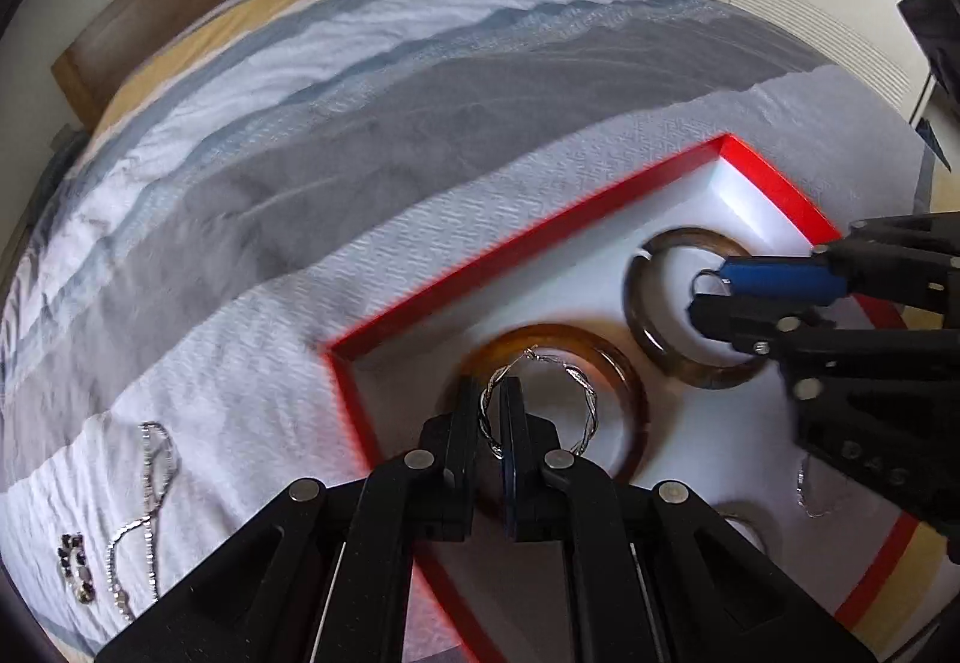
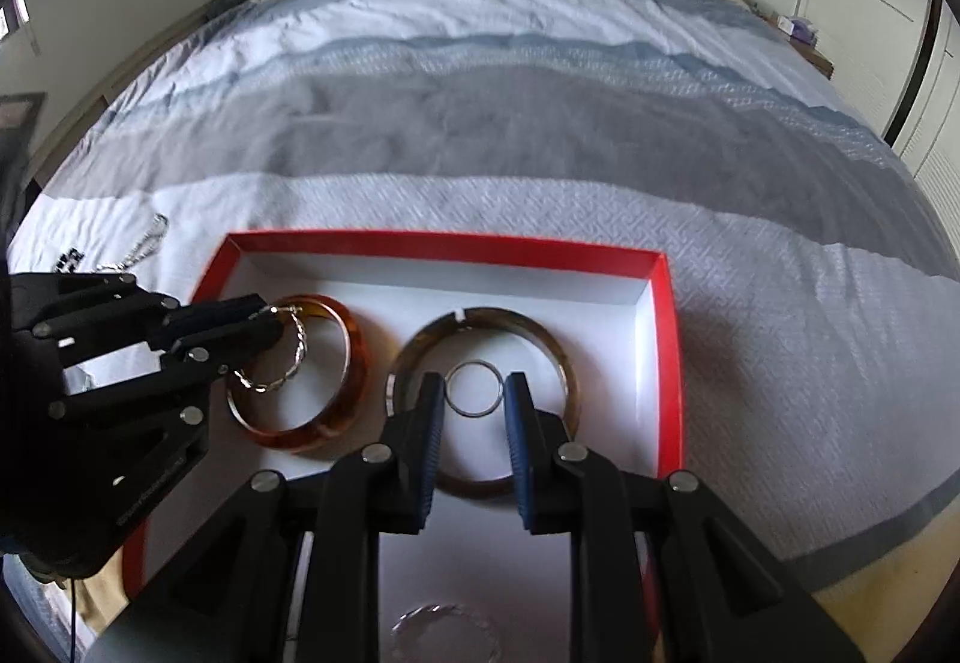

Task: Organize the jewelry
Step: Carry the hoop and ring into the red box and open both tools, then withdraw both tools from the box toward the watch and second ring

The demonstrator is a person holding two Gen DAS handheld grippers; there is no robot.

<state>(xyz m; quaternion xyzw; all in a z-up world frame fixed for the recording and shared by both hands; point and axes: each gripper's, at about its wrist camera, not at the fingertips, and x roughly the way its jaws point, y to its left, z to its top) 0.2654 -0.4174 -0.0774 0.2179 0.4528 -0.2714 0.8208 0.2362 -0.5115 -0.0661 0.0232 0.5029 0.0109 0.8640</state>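
Red card walls frame a shallow white-floored box (image 2: 666, 339) lying on a bed (image 2: 540, 123) with a quilt in grey, white, blue and yellow bands. Faint embossed lettering runs along the black body of the left gripper at the lower left of the right wrist view, and a few raised characters show on the right gripper's body at the right of the left wrist view; neither can be read.

Left gripper (image 1: 491, 393), bottom centre of its own view, has its fingers nearly closed, clenched on the rim of a twisted silver hoop (image 1: 585, 405) that stands above an amber bangle (image 1: 612, 363) lying flat in the box. In the right wrist view the same hoop (image 2: 288, 363) hangs from those fingers at centre left, over the amber bangle (image 2: 351, 357).

Right gripper (image 2: 474, 390), lower centre of its view, has its blue-padded fingers (image 2: 516, 411) set a little apart, one on each side of a small plain metal ring (image 2: 447, 399), grasping it. The ring sits within the outline of a brownish-grey split bangle (image 2: 420, 339) lying in the right half of the box.

At the lower left of the left wrist view, a silver chain (image 1: 150, 459) and a dark beaded piece (image 1: 75, 567) lie on the quilt outside the box.
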